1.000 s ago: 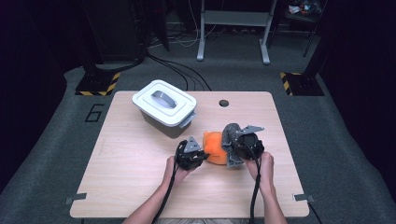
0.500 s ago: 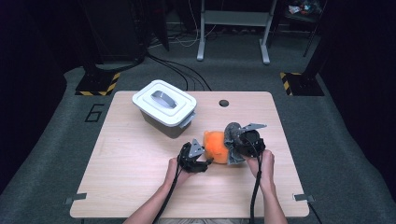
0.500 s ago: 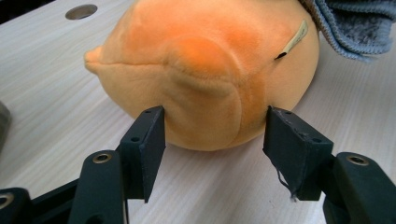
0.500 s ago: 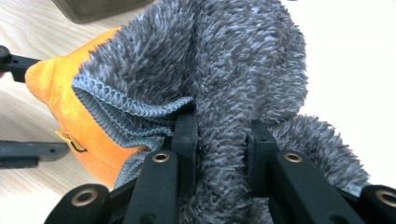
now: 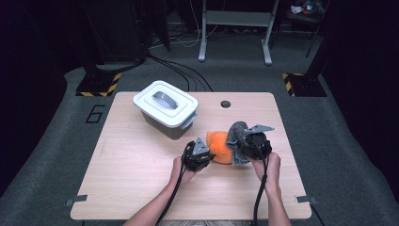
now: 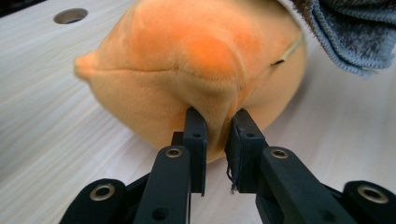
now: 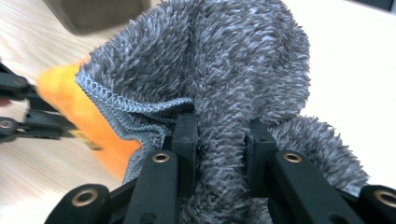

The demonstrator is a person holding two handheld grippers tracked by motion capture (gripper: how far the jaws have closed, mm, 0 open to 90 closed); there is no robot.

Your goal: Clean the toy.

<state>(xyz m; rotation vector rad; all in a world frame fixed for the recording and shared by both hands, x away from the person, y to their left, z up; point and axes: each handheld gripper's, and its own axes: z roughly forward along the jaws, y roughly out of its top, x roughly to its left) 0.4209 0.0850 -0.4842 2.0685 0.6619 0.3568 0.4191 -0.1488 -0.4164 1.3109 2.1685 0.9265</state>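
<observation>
On the desk (image 5: 141, 179), the left claw (image 6: 215, 126) has just been closing and now pinches a fold of the orange plush (image 6: 196, 60). The right claw (image 7: 219, 135) clamps the grey fuzzy cloth (image 7: 224, 60) draped over the plush's far side. Judging by the shut white bin (image 5: 164, 104), stowing remains. The plush's face is hidden.

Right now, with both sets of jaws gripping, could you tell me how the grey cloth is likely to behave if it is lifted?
The grey cloth would probably hang floppy: it bunches and folds where the right gripper pinches it. It looks light, being a fluffy pile. It seems unlikely to slip, since the fibres fill the gap between the jaws. It drapes over the orange plush, so it may drag on that.
</observation>
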